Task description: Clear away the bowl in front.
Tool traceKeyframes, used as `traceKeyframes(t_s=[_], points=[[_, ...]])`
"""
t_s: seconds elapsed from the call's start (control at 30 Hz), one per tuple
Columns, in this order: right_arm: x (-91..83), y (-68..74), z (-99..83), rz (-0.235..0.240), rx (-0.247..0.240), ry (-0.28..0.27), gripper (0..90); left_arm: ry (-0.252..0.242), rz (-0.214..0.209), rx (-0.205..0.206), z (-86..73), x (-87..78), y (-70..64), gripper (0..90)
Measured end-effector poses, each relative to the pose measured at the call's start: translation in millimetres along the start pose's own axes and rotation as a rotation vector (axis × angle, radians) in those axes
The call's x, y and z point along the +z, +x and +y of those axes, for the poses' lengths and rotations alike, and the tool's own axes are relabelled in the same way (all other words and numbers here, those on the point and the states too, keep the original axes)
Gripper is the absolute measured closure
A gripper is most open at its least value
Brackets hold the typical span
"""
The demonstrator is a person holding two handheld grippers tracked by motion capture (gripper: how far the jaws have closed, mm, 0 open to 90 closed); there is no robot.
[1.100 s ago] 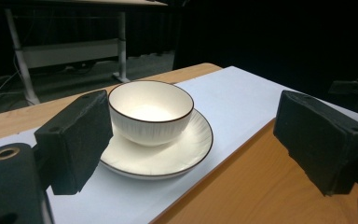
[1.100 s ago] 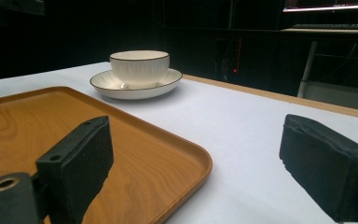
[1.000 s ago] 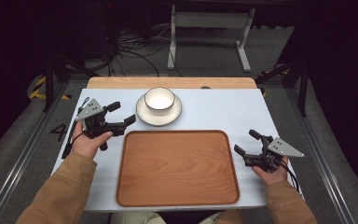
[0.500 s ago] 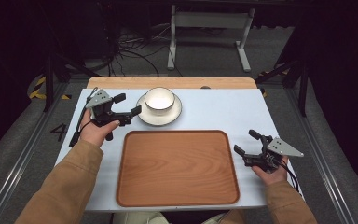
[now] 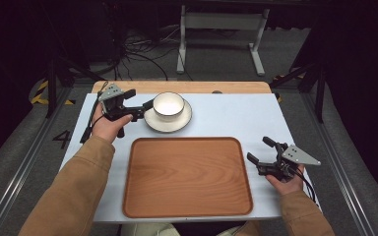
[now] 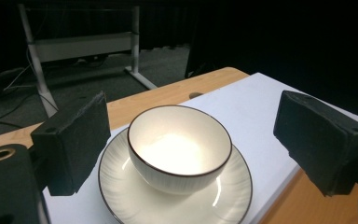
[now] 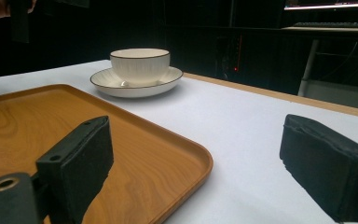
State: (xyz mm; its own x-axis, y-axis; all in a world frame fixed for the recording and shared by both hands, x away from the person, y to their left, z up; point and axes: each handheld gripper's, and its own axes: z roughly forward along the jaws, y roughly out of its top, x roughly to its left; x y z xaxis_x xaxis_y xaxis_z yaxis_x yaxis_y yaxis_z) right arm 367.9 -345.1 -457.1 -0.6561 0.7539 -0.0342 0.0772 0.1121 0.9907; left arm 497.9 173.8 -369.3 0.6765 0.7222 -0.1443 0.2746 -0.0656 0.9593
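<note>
Work surface: a table [image 5: 226,115] with a pale blue-white top fills the middle of the high view. A strip of bare wood [image 5: 236,87] runs along its far edge, toward the upper part of the frame.

Objects on the surface: a wooden tray [image 5: 187,176] with rounded corners and a raised rim lies in the lower centre of the high view. A white bowl [image 5: 168,104] with a dark rim stands upright on a white saucer [image 5: 182,120], just above the tray's upper left corner and apart from it.

Left gripper [image 5: 139,101]: located in the upper left of the high view, held in the person's left hand [image 5: 109,125]. Its jaws stand apart and point at the bowl. In the left gripper view the bowl [image 6: 179,147] sits low in the centre of the frame between the two pads [image 6: 72,140]; neither pad touches it.

Right gripper [image 5: 260,150]: located at the right of the high view, beside the tray's right edge, held in the right hand [image 5: 288,181]. Its jaws are spread and hold nothing. In the right gripper view the tray [image 7: 121,154] corner lies between the jaws.

Room: dark surroundings. Beyond the table, at the top of the high view, a grey floor [image 5: 216,59] carries loose black cables [image 5: 138,54] and a grey metal stand [image 5: 221,29]. Yellow and black floor markings [image 5: 42,91] show at the left edge.
</note>
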Motion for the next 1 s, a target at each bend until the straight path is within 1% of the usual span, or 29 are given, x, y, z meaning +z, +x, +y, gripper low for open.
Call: traceKeyframes(t_s=[0.17,0.2,0.23,0.33,0.53,0.63,0.7,0.77,0.8,0.83,1.0], points=[[0.0,0.0,0.0,0.000,-0.001,-0.001,10.1,0.008,0.014,-0.002,3.3,9.5,3.7,11.3],[0.0,0.0,0.0,0.001,0.000,-0.001,10.1,0.002,0.018,-0.004,3.5,10.9,4.0,11.4],[-0.1,0.0,0.0,0.001,0.000,-0.001,10.1,0.004,0.015,-0.014,3.9,13.3,4.3,11.5],[-0.1,0.0,0.0,0.001,-0.001,-0.001,10.1,0.016,0.018,-0.023,4.6,16.9,5.3,11.2],[-0.1,0.0,0.0,0.001,0.000,-0.001,10.1,0.032,0.042,-0.027,6.9,29.8,9.6,11.6],[-0.2,0.0,0.0,0.000,0.000,-0.002,10.2,0.061,0.056,-0.036,8.4,35.6,11.6,12.9],[-0.1,0.1,-0.1,0.000,-0.001,-0.001,10.2,0.096,0.085,-0.039,9.0,39.8,14.0,14.3],[-0.2,0.0,-0.1,-0.001,0.000,-0.002,10.1,0.119,0.110,-0.049,8.1,44.0,16.2,16.7],[-0.2,0.0,-0.1,-0.001,0.000,-0.002,10.1,0.119,0.110,-0.049,8.1,44.0,16.2,17.2],[-0.2,0.0,-0.1,-0.001,0.000,-0.002,10.2,0.136,0.123,-0.057,7.2,46.7,17.5,17.2],[-0.2,-0.1,-0.1,0.000,0.001,-0.002,10.4,0.155,0.142,-0.078,1.0,57.4,22.1,19.6]])
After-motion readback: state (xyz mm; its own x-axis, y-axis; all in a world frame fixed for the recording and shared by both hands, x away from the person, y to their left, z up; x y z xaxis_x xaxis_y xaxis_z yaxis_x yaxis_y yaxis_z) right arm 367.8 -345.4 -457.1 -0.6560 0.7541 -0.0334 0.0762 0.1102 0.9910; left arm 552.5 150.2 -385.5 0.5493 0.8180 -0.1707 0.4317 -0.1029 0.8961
